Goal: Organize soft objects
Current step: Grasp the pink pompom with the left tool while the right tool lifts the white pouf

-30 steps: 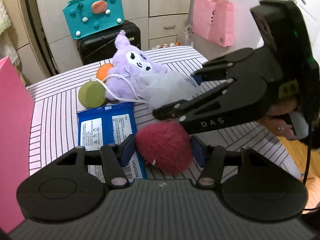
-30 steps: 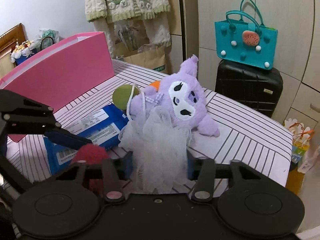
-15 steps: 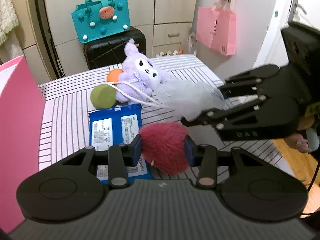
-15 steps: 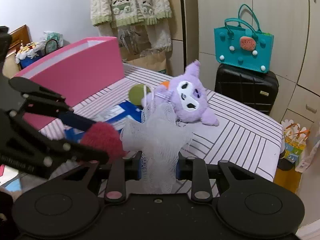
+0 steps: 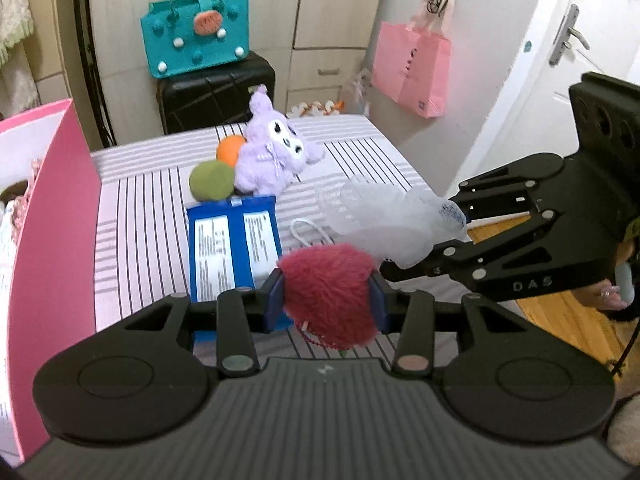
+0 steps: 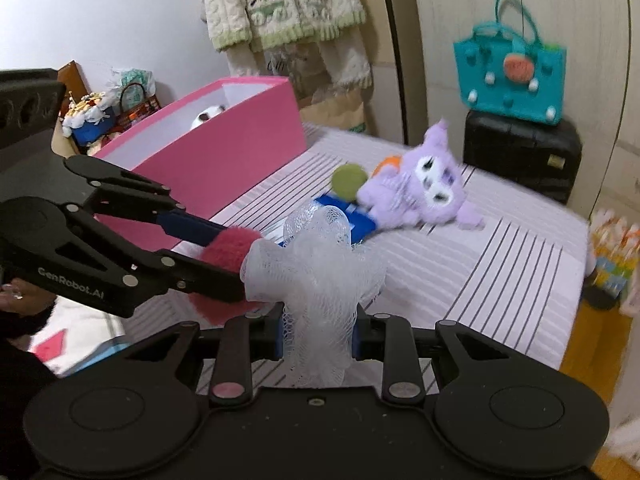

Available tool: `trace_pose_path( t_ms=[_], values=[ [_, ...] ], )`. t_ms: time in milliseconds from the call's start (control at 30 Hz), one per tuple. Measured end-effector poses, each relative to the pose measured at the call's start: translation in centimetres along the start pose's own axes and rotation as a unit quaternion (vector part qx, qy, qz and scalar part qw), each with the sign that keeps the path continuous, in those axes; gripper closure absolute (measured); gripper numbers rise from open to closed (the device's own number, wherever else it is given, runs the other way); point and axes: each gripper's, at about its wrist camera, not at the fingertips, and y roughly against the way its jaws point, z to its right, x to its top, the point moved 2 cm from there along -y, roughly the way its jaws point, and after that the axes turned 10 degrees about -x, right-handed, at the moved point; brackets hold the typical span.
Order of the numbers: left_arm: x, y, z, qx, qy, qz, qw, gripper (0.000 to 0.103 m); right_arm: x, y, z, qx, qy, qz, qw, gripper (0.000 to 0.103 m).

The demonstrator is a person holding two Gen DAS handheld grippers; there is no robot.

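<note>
Fingers of the left gripper point(image 5: 326, 298) pinch a red pompom point(image 5: 330, 294), the right gripper's point(image 6: 316, 330) squeeze a white mesh pouf point(image 6: 320, 264); both hang above the striped surface point(image 6: 500, 252). Carry them over the pink box point(image 6: 224, 152) before releasing (grips look secure).

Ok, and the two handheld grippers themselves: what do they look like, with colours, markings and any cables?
Both are matte black plastic with scissor-style linkage arms, silver rivets and blue finger pads. The left gripper bears pale "CenRobot.AI" lettering on its linkage; the right gripper shows "DAS". Each has a ribbed body between two round discs. A black cable hangs by the right unit. The person's skin shows behind both; sleeves cannot be made out.
</note>
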Motion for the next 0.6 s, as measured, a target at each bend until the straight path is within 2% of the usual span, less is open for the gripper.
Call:
trace_pose_path(
  t_ms=[100,267,400,600],
  values=[
    [-0.4,0.8,0.0,-0.010,0.007,-0.016,0.9998,0.061,-0.1,0.1,-0.4,0.016,-0.023,-0.039,0.999,0.070],
    [-1.1,2.5,0.2,-0.015,0.020,-0.031,0.9992,0.061,-0.5,0.5,-1.1,0.053,-0.058,-0.073,0.994,0.070],
    [-1.4,3.9,0.5,-0.035,0.026,-0.048,0.9979,0.061,-0.3,1.2,-2.4,0.065,-0.054,-0.088,0.993,0.070],
    [-2.1,6.3,0.9,-0.033,0.020,-0.080,0.9960,0.061,0.8,2.5,-4.7,0.094,-0.041,-0.107,0.989,0.070]
  ],
)
